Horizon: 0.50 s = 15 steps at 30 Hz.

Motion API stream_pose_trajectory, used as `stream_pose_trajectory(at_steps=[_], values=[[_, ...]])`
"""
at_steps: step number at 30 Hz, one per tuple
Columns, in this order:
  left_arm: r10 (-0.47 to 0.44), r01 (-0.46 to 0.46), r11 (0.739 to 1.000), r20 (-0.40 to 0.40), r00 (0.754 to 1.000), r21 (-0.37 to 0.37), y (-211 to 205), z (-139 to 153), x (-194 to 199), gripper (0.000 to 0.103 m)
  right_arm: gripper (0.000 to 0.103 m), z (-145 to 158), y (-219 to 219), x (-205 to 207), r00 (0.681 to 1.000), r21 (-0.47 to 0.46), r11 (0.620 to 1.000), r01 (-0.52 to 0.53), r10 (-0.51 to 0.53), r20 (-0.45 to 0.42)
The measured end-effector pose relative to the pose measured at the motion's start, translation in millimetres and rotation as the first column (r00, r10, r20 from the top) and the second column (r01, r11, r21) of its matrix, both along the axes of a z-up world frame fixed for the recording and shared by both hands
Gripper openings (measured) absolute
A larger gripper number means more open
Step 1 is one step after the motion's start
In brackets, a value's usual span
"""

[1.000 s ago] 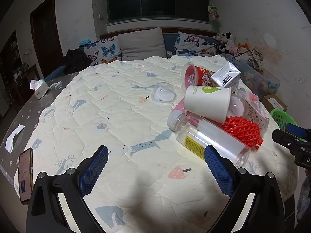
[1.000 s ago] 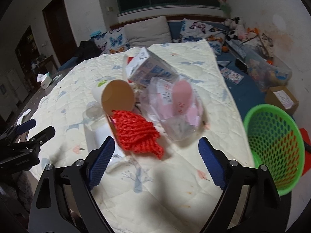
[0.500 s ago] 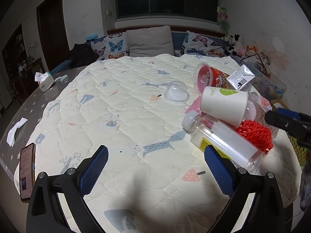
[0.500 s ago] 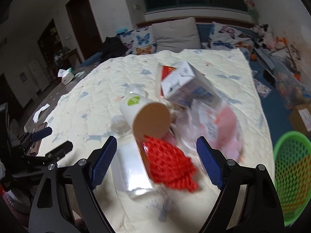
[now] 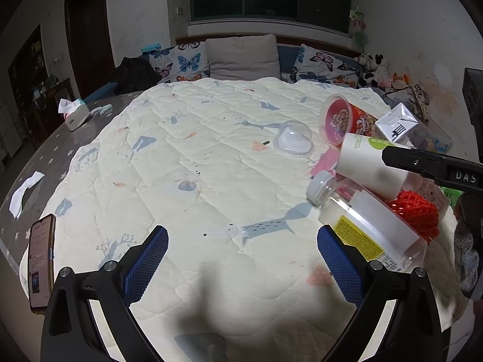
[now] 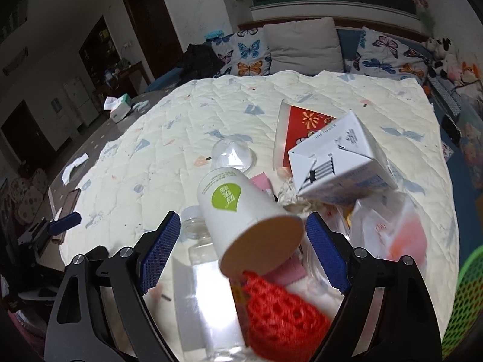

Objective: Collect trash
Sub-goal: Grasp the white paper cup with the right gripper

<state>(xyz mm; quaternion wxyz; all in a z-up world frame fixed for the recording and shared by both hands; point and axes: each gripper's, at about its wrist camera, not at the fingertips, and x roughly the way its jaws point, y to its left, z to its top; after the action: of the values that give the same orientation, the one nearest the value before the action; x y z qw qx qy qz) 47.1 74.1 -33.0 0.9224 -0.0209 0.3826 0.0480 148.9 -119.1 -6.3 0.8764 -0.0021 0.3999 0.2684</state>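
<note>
Since the earlier frames the right tool [image 6: 238, 250] has swung in from beside the heap until the white paper cup [image 6: 241, 211] lies between its blue pads [image 6: 158, 247], while the left tool [image 5: 241, 265] has only drifted a little toward the pile. In the left wrist view the left tool hangs with its jaws wide apart over bare quilt [image 5: 181, 166], holding nothing; the trash heap sits to its right, the clear plastic bottle [image 5: 368, 226] lying on its side nearest, the red mesh net [image 5: 419, 214] behind it, the paper cup resting on top, and a clear dome lid [image 5: 292, 138] apart from the rest. The right tool's black finger reaches across the cup from the right edge of that view. In the right wrist view the jaws are opening, the pads standing either side of the cup's base without pressing it, so this looks like the approach to a first pick. The next move likely calls for closing gently on the cup, which would crush easily, and lifting it clear of the bottle and net it leans on. A white carton [image 6: 338, 163] and red noodle cup [image 6: 299, 126] crowd just behind, so going deeper risks nudging them. The green basket [image 6: 468, 301] waits off the quilt's right edge, with open room between it and the pile.
</note>
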Motion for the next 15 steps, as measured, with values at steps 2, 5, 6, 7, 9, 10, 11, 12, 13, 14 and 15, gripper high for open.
stream_pose_trajectory(at_steps=[2,5,6,7,9,10,11,12,13,14,15], values=[[0.002,-0.002,1.000,-0.005,1.000,-0.006,1.8,-1.5,1.4,0.096,0.088,-4.4,3.1,5.4,1.000,-0.009,1.000,-0.005,0.005,-0.003],[0.003,-0.003,1.000,-0.013,1.000,-0.010,2.9,-3.7,3.4,0.096,0.088,-11.5,6.6,12.4,1.000,-0.014,1.000,-0.012,0.012,-0.016],[0.003,-0.003,1.000,-0.014,1.000,-0.010,3.1,-4.0,3.9,0.096,0.088,-13.4,6.6,13.6,1.000,-0.015,1.000,-0.013,0.013,-0.020],[0.003,-0.003,1.000,-0.015,1.000,-0.009,3.4,-4.1,4.1,0.096,0.088,-15.3,7.2,15.4,1.000,-0.013,1.000,-0.017,0.016,-0.024],[0.004,-0.005,1.000,-0.018,1.000,-0.013,4.0,-4.4,4.8,0.096,0.088,-17.9,7.5,17.5,0.999,-0.007,1.000,-0.020,0.020,-0.031],[0.005,-0.005,1.000,-0.020,1.000,-0.014,3.9,-4.6,5.5,0.096,0.088,-19.6,8.4,17.8,0.999,-0.007,1.000,-0.023,0.022,-0.036],[0.005,-0.006,1.000,-0.022,1.000,-0.015,3.8,-4.9,6.1,0.096,0.086,-20.1,8.7,17.8,0.999,-0.006,1.000,-0.025,0.025,-0.037],[0.005,-0.005,1.000,-0.023,1.000,-0.014,3.5,-5.3,5.9,0.096,0.082,-20.1,8.7,17.6,0.999,-0.008,1.000,-0.025,0.025,-0.034],[0.004,-0.005,1.000,-0.024,1.000,-0.014,2.8,-5.4,6.1,0.096,0.079,-20.1,9.0,17.0,0.999,-0.009,0.999,-0.031,0.030,-0.034],[0.004,-0.004,1.000,-0.025,1.000,-0.014,2.0,-5.7,6.3,0.096,0.072,-19.8,8.1,16.7,0.999,-0.005,0.999,-0.035,0.035,-0.038],[0.001,-0.001,1.000,-0.026,1.000,-0.015,0.9,-5.5,6.5,0.096,0.072,-19.4,8.4,16.0,0.999,-0.001,0.999,-0.035,0.035,-0.039]])
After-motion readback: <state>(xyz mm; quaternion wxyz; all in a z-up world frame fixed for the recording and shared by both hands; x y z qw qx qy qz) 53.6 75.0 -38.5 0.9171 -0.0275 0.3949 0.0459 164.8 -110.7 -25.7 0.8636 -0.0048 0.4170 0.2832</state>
